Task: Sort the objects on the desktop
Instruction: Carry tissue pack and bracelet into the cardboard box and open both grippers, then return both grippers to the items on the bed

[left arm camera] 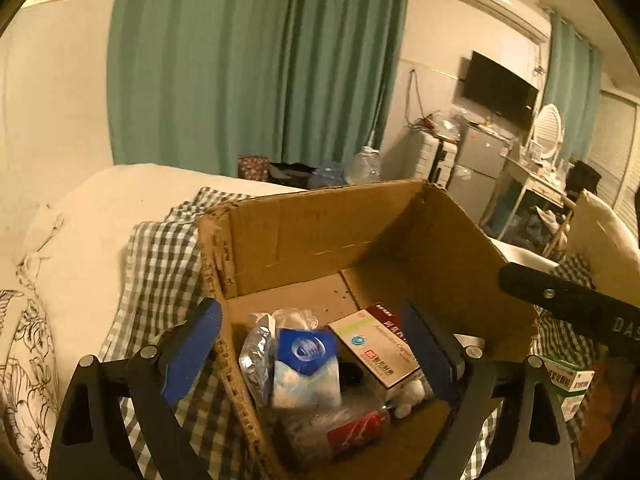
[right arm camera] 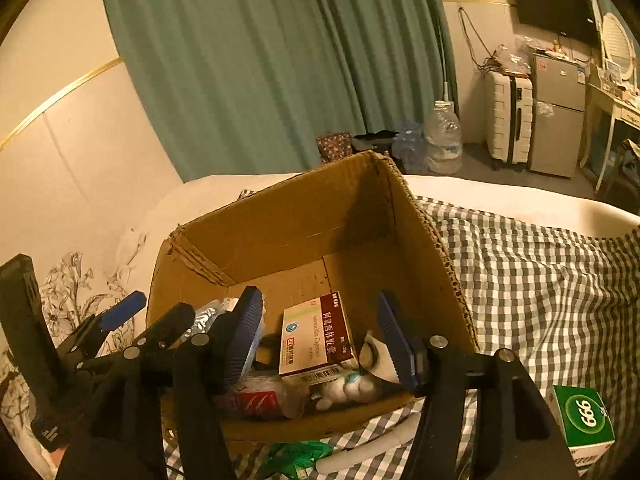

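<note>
Above the open cardboard box (left arm camera: pixel 320 240), the left gripper (left arm camera: pixel 312 348) and right gripper (right arm camera: pixel 320 338) hang with ribbed blue pads spread apart, gripping nothing. Inside the box lie a glossy medicine carton (right arm camera: pixel 316 334), a crinkled foil pouch (left arm camera: pixel 256 356) and a blue-capped packet (left arm camera: pixel 306 364). Beneath the box, checked cloth (right arm camera: pixel 540 272) covers a bed; behind it hang pleated green curtains (left arm camera: pixel 248 64).

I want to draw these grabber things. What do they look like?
Both the left gripper and right gripper have black frames with silver round bolts, and two fingers with ridged blue pads. No hands or sleeves show.
</note>
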`<state>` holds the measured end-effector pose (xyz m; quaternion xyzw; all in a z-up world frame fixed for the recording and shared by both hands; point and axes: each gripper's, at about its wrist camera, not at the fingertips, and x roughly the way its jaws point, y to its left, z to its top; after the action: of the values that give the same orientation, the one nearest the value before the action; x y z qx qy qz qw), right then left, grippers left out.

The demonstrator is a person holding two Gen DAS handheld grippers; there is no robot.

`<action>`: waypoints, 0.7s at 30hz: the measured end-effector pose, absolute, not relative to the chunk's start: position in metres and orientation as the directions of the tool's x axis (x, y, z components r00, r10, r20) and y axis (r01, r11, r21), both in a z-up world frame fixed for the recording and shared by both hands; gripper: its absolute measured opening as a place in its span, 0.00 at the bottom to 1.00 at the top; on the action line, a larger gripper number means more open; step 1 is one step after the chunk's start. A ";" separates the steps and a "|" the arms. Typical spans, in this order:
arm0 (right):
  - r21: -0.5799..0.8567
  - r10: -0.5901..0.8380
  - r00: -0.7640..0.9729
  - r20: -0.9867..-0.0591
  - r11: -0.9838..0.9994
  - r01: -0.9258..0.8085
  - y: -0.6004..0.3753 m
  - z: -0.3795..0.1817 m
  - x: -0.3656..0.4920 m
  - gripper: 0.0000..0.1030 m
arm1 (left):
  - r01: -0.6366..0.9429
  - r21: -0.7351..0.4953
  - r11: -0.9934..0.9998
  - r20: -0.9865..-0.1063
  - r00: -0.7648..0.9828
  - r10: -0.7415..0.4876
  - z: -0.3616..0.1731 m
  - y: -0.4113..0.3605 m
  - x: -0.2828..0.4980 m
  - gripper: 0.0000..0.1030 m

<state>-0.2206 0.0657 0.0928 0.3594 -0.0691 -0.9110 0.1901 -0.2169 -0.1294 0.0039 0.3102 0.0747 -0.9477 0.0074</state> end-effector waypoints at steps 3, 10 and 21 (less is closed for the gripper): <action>0.254 -0.384 -0.685 -0.619 -0.923 0.288 0.072 0.102 -0.211 0.58 | 0.079 -0.174 -0.982 -0.592 -0.805 0.040 0.009 -0.135 -0.210 0.90; 0.203 -0.345 -0.736 -0.582 -0.939 0.279 0.096 0.136 -0.158 0.58 | 0.054 -0.157 -0.986 -0.565 -0.824 0.045 0.033 -0.124 -0.170 0.91; 0.071 -0.248 -0.746 -0.618 -0.963 0.262 0.134 0.115 -0.046 0.58 | -0.018 -0.138 -0.990 -0.619 -0.779 0.100 0.006 -0.086 -0.084 0.95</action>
<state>-0.0465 0.1339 0.1147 0.3290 0.0103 -0.9344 0.1365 -0.0844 -0.0863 0.0060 0.3308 0.0624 -0.9411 -0.0313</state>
